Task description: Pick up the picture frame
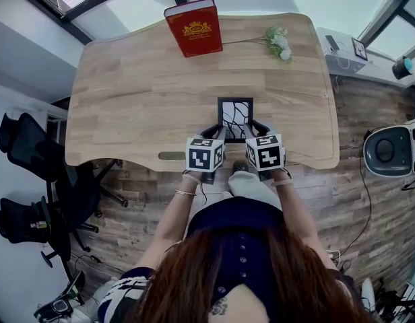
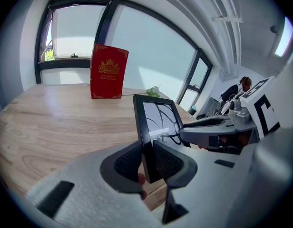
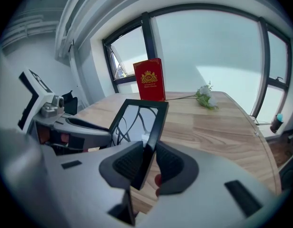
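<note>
Already our left gripper (image 2: 149,159) and right gripper (image 3: 146,161) each clamp the picture frame (image 1: 235,118); it seems lifted off the surface (image 1: 126,99).

Two arms out front, both grips closed.
The left hand-held gripper (image 1: 216,133) and right hand-held gripper (image 1: 256,130) sit side by side, angled forward and down, each with its jaws pressed on one side edge of the picture frame (image 1: 235,115).
</note>
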`<state>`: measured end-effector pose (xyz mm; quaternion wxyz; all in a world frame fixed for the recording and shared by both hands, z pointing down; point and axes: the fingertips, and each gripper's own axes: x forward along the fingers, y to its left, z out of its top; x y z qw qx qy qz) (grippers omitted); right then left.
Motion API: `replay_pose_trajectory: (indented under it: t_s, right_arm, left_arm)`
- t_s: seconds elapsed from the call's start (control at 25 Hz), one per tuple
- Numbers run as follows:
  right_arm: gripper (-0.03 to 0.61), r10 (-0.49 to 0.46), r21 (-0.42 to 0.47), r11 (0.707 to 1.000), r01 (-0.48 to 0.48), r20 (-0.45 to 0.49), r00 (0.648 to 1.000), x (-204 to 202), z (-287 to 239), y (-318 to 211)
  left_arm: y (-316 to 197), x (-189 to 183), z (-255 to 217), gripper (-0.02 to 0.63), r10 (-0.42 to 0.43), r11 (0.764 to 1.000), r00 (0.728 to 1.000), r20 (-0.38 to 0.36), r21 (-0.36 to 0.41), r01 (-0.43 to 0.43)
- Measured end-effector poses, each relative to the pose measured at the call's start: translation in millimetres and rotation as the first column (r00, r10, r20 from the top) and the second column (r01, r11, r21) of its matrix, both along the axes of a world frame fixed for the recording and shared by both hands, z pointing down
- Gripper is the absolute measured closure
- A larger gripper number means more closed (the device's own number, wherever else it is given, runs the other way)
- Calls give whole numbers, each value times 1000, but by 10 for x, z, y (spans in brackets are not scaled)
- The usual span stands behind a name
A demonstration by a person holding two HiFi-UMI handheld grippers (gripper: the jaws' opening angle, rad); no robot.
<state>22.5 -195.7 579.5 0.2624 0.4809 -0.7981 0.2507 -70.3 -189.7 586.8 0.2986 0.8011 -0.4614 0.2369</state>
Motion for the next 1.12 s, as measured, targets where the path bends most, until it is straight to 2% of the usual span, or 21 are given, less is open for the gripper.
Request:
replay_pose_trajectory:
  t_s: [0.68,1.12]
  right_arm:
    - [491,22,119,993,-21,-7,1000,-15,-479,327]
    - [491,42,211,977,-39,-10,999,-102,-848,574]
  left_arm:
    - [301,-18,-457,523,29,992,999,-16,123,-27]
    - [514,-105,-810,523,48,976,999,-14,212,-44]
